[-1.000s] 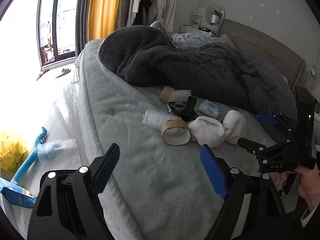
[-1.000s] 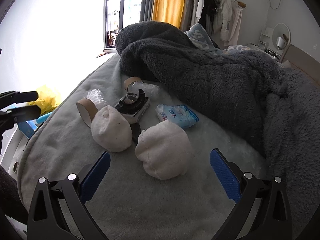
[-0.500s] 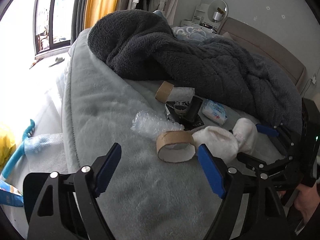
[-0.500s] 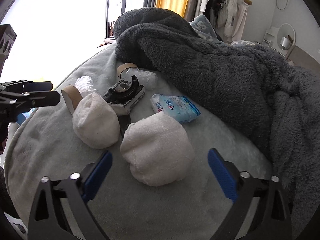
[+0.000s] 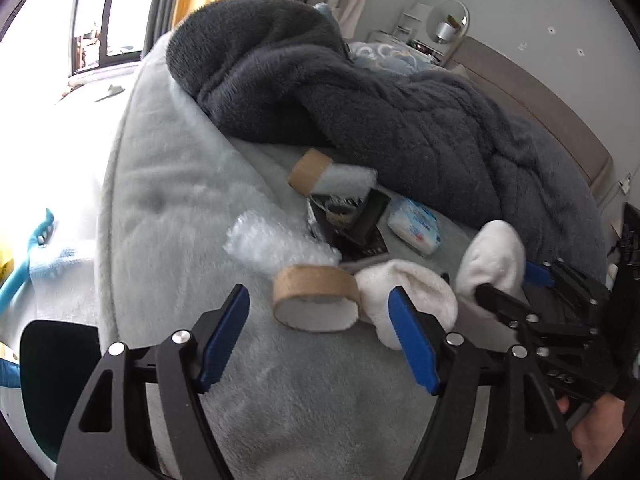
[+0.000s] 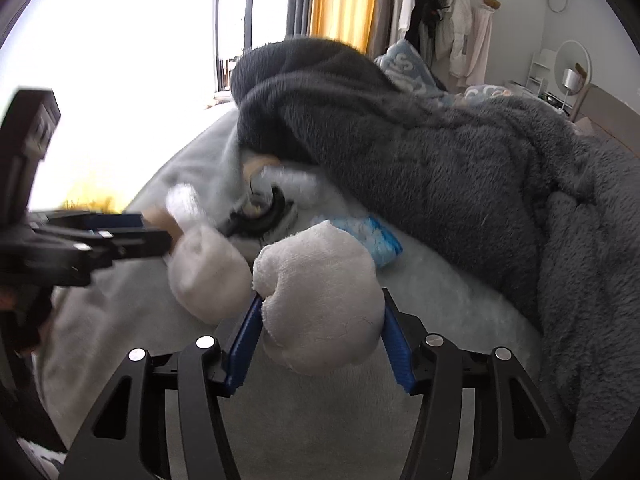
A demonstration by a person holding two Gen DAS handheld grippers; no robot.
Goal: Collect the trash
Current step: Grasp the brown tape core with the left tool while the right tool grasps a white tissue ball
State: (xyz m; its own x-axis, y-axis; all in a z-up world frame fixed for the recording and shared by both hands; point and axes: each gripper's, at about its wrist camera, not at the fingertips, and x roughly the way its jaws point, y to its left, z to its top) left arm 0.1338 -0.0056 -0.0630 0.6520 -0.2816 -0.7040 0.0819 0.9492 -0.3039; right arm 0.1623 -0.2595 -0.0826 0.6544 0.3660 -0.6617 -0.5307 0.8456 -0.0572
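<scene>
Trash lies on a grey bed (image 5: 168, 208). My left gripper (image 5: 320, 340) is open, its blue pads either side of a cardboard tape ring (image 5: 316, 298) just ahead. Behind the ring are bubble wrap (image 5: 276, 246), a black packet (image 5: 352, 220), a second cardboard roll (image 5: 310, 166) and a blue tissue pack (image 5: 416, 228). My right gripper (image 6: 322, 340) has closed its pads on a white fluffy slipper (image 6: 320, 292); it also shows in the left wrist view (image 5: 494, 256). A second white slipper (image 6: 208, 272) lies beside it (image 5: 404, 300).
A dark grey fleece blanket (image 5: 360, 100) is heaped across the far side of the bed. The bed edge drops to the floor on the left, where a blue brush (image 5: 24, 264) and bubble wrap lie. A headboard (image 5: 560, 112) and clothes rack stand behind.
My left gripper moved in toward the tape ring. My right gripper advanced and closed its pads around the nearer white slipper.
</scene>
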